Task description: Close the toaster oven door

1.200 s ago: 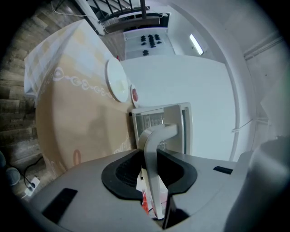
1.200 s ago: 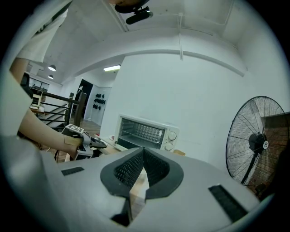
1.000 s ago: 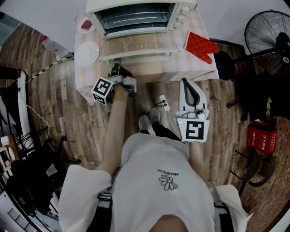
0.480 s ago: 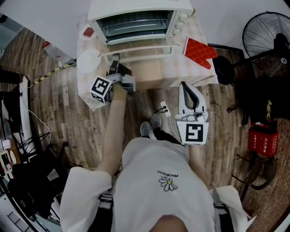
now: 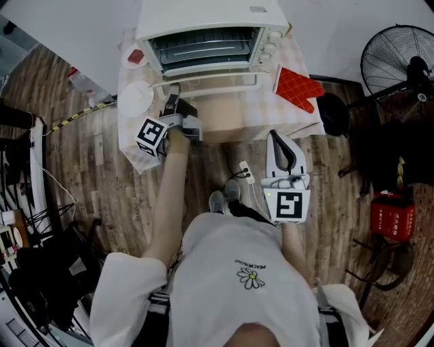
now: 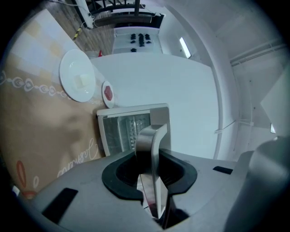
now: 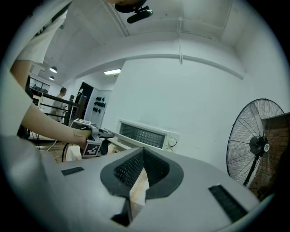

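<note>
Head view is showing the toaster oven (image 5: pixel 210 19) sitting at the back edge of the table (image 5: pixel 271 112), its door (image 5: pixel 203 73) hanging partly open toward you. Inside, a wire rack (image 5: pixel 200 44) is showing. Your left gripper (image 5: pixel 174 91) is reaching over the front edge of the table and clamping its jaws on the door handle (image 5: pixel 217 83) near the bar's left end; the left gripper view is showing the metal bar pinched upright between the pads. Your right gripper (image 5: pixel 279 139) is hanging off the front right corner of the table, its jaw tips meeting with nothing between them.

A small dish (image 5: pixel 135 57) at the back left corner is holding something red. A white plate (image 5: pixel 137 98) is lying at the left edge, and whether anything is lying on it is hard to tell. A red oven mitt (image 5: pixel 298 87) is resting near the right edge.

Compared with a second ago, the door is tilting up closer to the oven front, with less of its glass facing you, and your left gripper is riding up with the handle. Your right gripper is keeping its place.
</note>
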`<action>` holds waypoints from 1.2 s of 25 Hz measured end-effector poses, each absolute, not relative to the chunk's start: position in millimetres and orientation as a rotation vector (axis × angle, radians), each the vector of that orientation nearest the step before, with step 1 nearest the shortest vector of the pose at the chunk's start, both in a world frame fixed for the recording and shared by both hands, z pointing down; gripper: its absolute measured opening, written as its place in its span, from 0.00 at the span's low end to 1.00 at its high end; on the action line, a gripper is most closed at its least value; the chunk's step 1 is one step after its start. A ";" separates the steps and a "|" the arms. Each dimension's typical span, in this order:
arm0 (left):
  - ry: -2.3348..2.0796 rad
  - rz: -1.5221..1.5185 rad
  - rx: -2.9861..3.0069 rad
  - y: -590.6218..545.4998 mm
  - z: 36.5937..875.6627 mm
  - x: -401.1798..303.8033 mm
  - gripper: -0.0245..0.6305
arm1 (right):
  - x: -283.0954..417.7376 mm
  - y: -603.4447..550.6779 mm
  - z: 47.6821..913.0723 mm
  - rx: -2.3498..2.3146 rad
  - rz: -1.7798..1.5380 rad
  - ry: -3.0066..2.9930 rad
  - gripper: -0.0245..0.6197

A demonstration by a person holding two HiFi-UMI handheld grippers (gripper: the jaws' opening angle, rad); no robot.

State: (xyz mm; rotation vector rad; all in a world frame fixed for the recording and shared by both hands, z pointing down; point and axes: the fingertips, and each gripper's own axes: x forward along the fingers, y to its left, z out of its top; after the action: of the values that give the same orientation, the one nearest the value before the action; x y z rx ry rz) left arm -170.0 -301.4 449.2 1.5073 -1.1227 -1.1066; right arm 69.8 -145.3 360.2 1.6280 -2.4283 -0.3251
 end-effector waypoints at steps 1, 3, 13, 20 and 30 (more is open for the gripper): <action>-1.119 -1.109 1.509 -302.5 448.0 -170.4 0.19 | 69.8 -145.0 360.3 1.626 -0.324 -2.428 0.05; -1.113 -1.116 1.513 -306.2 443.9 -171.2 0.18 | 70.2 -144.4 361.6 1.619 -0.318 -2.427 0.05; -1.105 -1.167 1.529 -326.3 419.7 -174.2 0.18 | 70.5 -140.2 363.9 1.613 -0.301 -2.440 0.05; -1.097 -1.194 1.536 -343.4 406.6 -177.3 0.17 | 72.9 -148.0 362.7 1.596 -0.326 -2.438 0.05; -1.074 -1.212 1.516 -368.4 394.2 -179.1 0.16 | 70.3 -164.0 361.6 1.580 -0.340 -2.456 0.05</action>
State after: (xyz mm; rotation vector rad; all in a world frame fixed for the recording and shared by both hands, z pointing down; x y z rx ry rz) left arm -179.1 -368.4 394.2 1.5158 -1.0742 -1.2121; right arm 70.3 -164.0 361.6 1.5803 -2.4560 -0.3401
